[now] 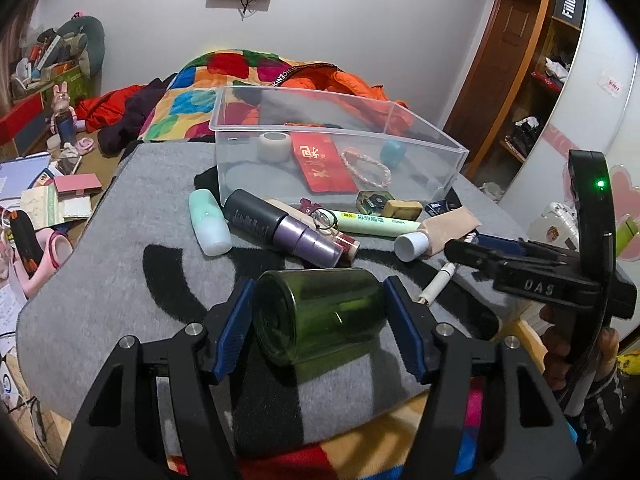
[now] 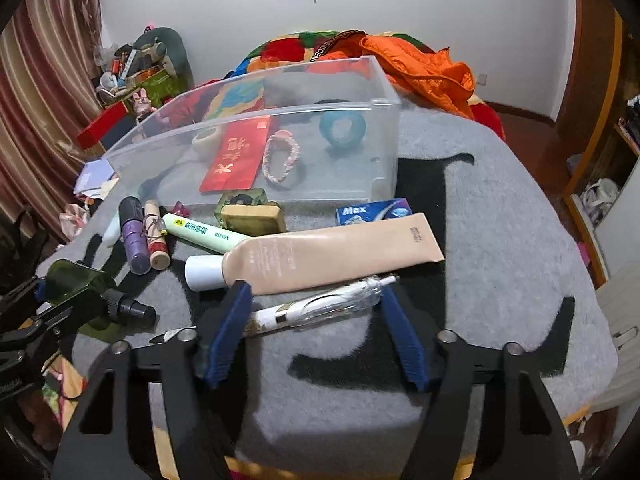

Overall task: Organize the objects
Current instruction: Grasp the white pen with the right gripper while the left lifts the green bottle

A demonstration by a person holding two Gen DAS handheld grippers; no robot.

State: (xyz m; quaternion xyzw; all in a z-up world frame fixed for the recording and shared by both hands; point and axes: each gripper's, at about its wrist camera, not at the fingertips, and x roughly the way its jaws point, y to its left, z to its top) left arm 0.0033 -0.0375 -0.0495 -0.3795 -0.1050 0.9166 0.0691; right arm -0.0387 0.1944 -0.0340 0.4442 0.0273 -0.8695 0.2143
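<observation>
Grey mat (image 1: 120, 264), near edge: left gripper (image 1: 318, 312), jaws apart, brackets a dark green glass bottle (image 1: 316, 312) lying sideways; closing off-centre could roll it away. Right gripper (image 2: 314, 312) likewise gapes around a white pen (image 2: 320, 308).

both tools share one build: black angular arms with cut-out slots, round silver screws at the joints, and ribbed blue pads on the inner faces of the fingers. the left tool (image 1: 320, 312) shows four such screws. the right tool (image 1: 460, 246), seen from the side, has a black body with raised letters "uas" and a small green light. the hand (image 1: 576, 356) has bare skin and a dark patterned sleeve.
</observation>
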